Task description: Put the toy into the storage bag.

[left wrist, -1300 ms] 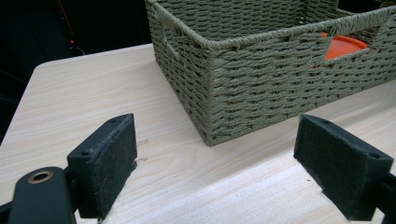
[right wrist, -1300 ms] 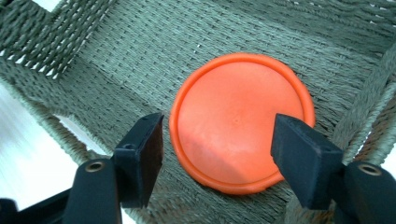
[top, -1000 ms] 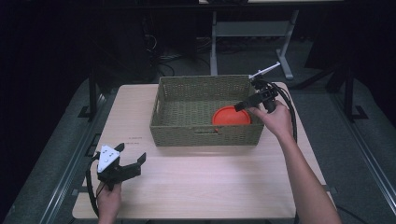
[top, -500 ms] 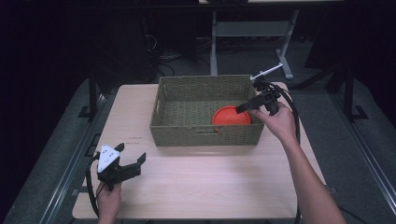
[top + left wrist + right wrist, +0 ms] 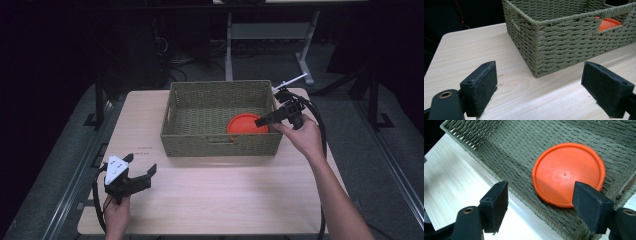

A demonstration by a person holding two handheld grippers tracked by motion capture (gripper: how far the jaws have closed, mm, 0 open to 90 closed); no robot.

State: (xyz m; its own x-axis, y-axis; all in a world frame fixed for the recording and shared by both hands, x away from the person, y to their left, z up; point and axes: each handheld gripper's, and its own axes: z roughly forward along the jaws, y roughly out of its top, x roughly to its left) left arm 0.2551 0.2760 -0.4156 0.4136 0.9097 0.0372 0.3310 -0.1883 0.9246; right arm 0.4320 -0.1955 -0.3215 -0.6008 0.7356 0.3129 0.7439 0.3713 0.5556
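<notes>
The orange disc (image 5: 247, 123) lies flat on the floor of the woven basket (image 5: 220, 145), in the corner nearest the person's right hand, and the right gripper (image 5: 263, 121) hangs over the basket's right rim with its jaws spread wide and empty, the disc just ahead of and below them. The disc is round and low, and from the right gripper view one jaw seems to stand outside the basket wall, though the angle makes that hard to judge. The left gripper (image 5: 142, 175), jaws also apart and empty, sits well away from the basket's front left corner, so the right hand is much the nearer.
</notes>
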